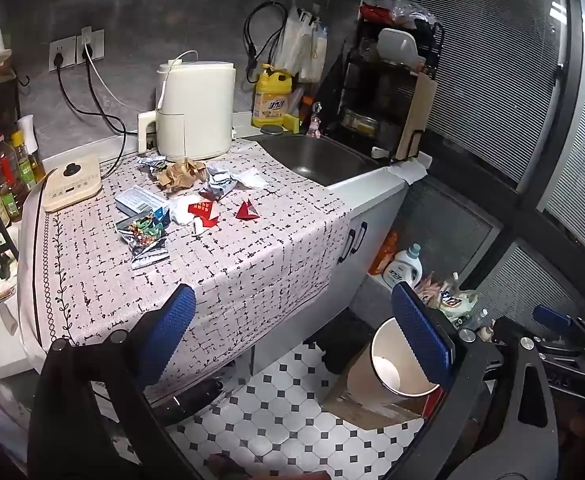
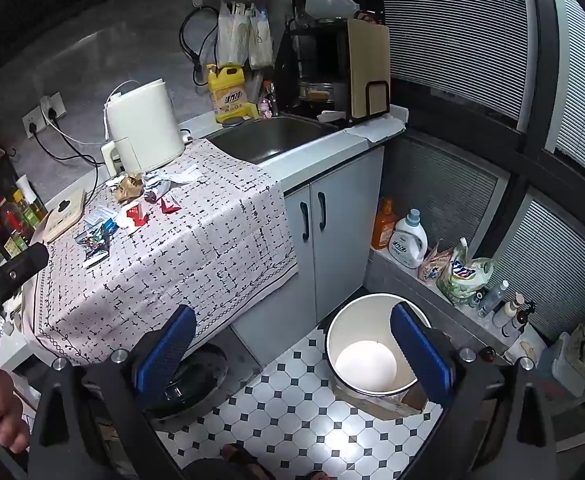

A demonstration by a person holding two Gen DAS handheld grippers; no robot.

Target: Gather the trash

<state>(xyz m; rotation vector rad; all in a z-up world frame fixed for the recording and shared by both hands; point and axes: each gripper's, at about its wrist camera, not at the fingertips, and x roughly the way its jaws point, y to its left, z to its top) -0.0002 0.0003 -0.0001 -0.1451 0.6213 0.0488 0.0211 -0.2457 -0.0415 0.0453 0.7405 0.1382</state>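
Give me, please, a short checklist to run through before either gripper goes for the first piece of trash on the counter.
1. Left gripper open and holding nothing: ok.
2. Right gripper open and holding nothing: ok.
3. Trash bin upright on the floor, mouth open to above: ok.
4. Bin has room: ok, only its pale bottom shows inside.
5. Trash in plain sight on the tablecloth: ok; crumpled brown paper, red wrapper and foil packet lie unobstructed.
6. Trash within reach: cannot tell; both grippers hang off the counter's front edge.

Letters "DXS" on the right hand-held gripper (image 1: 552, 320)
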